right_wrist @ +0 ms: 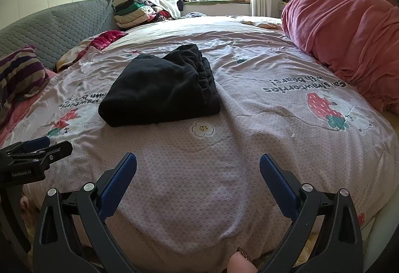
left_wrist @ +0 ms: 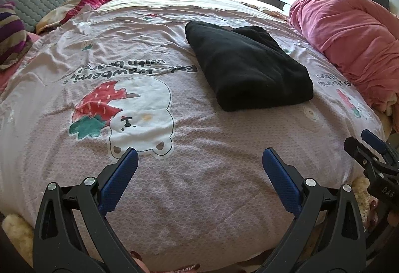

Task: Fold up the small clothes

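Both the left gripper and right gripper hover spread wide, empty, over the bed. Black garment sits folded up around 12 o'clock.

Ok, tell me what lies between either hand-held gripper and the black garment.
Nothing visible does. The black garment lies folded on the quilt, and only bare printed quilt stretches between it and both open grippers, the right hand-held gripper and the left hand-held gripper. The pink duvet sits off to the right, clear of either path.
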A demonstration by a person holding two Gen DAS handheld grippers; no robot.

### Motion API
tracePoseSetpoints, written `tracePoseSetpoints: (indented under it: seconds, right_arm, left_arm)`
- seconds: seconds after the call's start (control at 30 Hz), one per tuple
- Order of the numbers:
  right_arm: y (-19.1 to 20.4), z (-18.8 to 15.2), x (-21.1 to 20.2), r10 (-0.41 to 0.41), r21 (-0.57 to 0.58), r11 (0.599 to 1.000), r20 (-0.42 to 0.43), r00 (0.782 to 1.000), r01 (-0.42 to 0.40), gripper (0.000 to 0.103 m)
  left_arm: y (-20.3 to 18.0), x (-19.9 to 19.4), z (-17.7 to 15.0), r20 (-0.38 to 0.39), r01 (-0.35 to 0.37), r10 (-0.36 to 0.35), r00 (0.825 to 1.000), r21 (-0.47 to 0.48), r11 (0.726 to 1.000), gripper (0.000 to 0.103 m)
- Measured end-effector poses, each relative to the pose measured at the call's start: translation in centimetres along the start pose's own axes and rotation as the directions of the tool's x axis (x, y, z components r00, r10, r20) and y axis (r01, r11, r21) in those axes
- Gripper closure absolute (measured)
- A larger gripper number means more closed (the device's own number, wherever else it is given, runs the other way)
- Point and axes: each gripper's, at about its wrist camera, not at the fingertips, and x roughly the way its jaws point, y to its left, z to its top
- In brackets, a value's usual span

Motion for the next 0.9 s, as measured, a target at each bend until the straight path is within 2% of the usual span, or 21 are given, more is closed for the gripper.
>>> tracePoseSetpoints:
  seconds: [0.9]
  right_arm:
    - [-0.13, 0.34, -0.35, -0.005, -0.001, 1.000, 0.004, 1.000, 0.005, 0.005]
  left_arm:
    - [0.06, -0.28, -0.03, 0.002, -0.021, 0.021, 1.000, 0.006, 1.000, 0.009]
